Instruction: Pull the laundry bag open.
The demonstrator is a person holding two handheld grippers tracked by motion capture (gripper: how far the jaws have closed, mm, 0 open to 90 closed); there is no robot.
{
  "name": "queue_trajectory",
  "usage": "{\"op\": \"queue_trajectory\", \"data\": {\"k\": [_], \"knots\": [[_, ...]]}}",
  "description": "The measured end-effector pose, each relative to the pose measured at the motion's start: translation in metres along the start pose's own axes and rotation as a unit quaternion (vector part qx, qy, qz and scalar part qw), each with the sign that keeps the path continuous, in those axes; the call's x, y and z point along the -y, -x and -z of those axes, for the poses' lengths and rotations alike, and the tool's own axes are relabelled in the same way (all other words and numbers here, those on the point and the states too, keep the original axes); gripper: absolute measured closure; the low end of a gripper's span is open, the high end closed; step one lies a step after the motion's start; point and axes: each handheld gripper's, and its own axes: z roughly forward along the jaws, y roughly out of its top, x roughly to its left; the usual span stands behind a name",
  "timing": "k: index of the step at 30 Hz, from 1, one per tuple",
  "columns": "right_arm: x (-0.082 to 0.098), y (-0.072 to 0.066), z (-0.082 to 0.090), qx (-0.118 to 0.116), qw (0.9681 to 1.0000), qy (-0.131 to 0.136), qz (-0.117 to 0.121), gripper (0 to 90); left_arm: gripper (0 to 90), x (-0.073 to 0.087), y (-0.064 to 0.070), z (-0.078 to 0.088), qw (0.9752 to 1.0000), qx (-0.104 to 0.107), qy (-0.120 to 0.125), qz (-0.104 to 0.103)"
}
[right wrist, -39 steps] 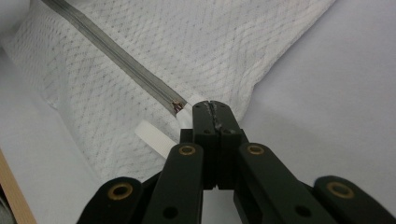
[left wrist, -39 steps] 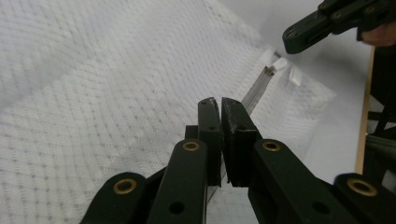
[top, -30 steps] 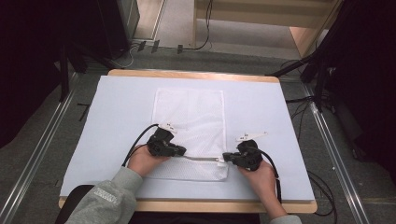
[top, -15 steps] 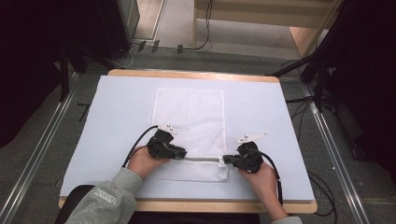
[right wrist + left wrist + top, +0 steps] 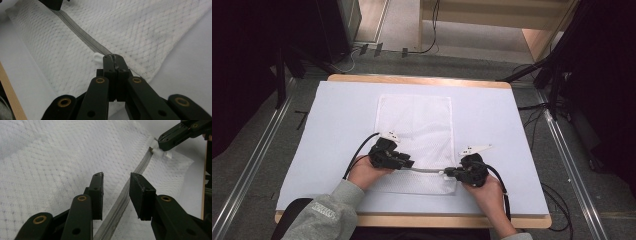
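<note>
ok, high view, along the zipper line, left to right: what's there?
Left gripper, jaws just been opening and apart over the zipper → grey zipper of the white mesh bag → zipper pull → right gripper, shut at the pull.

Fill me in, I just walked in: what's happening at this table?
A person works a white mesh bag lying flat on the table. The right gripper is shut on the zipper pull at the bag's corner. The left gripper, its jaws just opening, straddles the grey zipper without pressing it.
</note>
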Motion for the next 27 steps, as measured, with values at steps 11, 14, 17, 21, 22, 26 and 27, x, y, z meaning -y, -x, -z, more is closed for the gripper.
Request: {"op": "queue_trajectory", "data": {"k": [11,14,17,21,22,26,27], "knots": [[-0.005,0.006,0.014,0.024,0.9994,0.024,0.01,90.0,60.9,-0.017,0.019,-0.004,0.9995,0.019,0.0,-0.026],[-0.003,0.011,0.021,0.029,0.9991,0.031,0.002,90.0,60.5,-0.023,0.022,-0.008,0.9992,0.031,0.002,-0.025],[-0.001,0.014,0.021,0.025,0.9994,0.022,-0.003,90.0,66.5,-0.029,0.028,-0.014,0.9986,0.045,0.005,-0.028],[-0.001,0.013,0.015,0.022,0.9997,0.011,-0.001,90.0,75.2,-0.036,0.036,-0.026,0.9976,0.06,-0.003,-0.035],[-0.001,0.013,0.012,0.023,0.9997,0.007,-0.002,90.0,76.9,-0.037,0.038,-0.03,0.9977,0.057,-0.006,-0.037],[0.0,0.013,0.005,0.025,0.9997,-0.003,-0.002,90.0,82.1,-0.038,0.043,-0.047,0.9972,0.063,-0.019,-0.035],[0.0,0.014,0.003,0.024,0.9997,-0.006,-0.003,90.0,82.3,-0.038,0.044,-0.05,0.9972,0.062,-0.021,-0.037]]}}
